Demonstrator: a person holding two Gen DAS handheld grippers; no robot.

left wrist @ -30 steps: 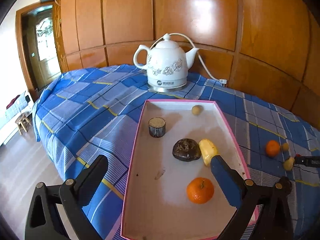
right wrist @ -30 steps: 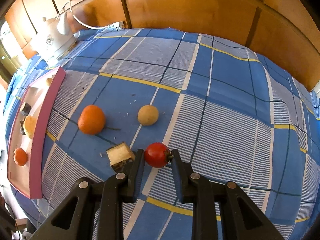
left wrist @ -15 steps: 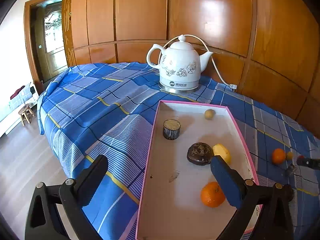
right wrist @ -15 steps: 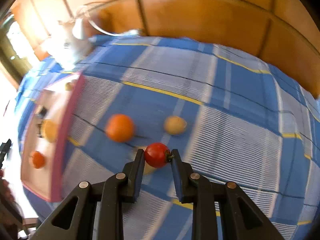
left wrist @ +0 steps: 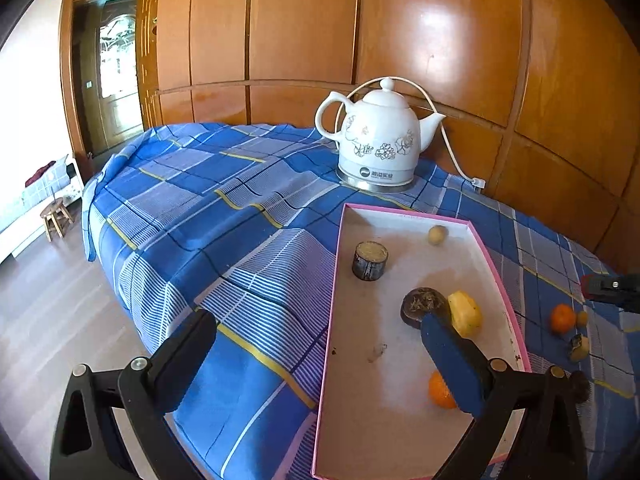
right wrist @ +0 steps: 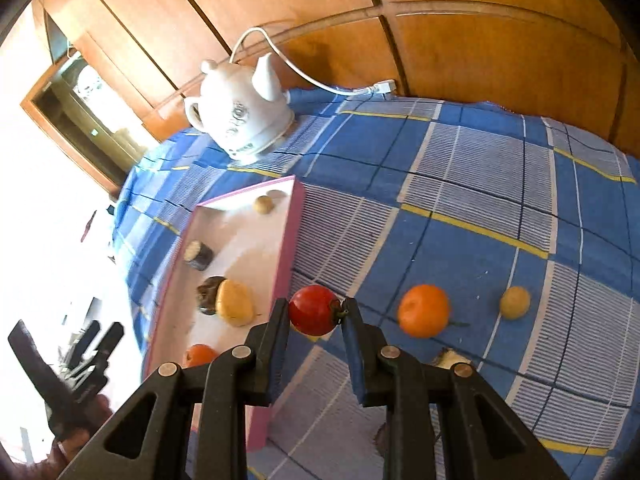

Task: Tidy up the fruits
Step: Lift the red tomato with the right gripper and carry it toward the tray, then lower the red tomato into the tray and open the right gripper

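Above blue checked cloth, just right of pink-rimmed tray (right wrist: 294, 216), red tomato (right wrist: 314, 310) is pinched by right gripper (right wrist: 316, 320). Left gripper (left wrist: 316, 354) is held spread, empty. Risk: round tomato squeezed out, dropped short of tray, rolled toward orange (right wrist: 424, 310).

Counted are one pink-rimmed tray (right wrist: 289, 240), one white kettle (left wrist: 378, 140), one red tomato (right wrist: 314, 310), two oranges (right wrist: 424, 311) (right wrist: 199, 355) and two small yellowish round fruits (right wrist: 515, 302) (right wrist: 264, 204).
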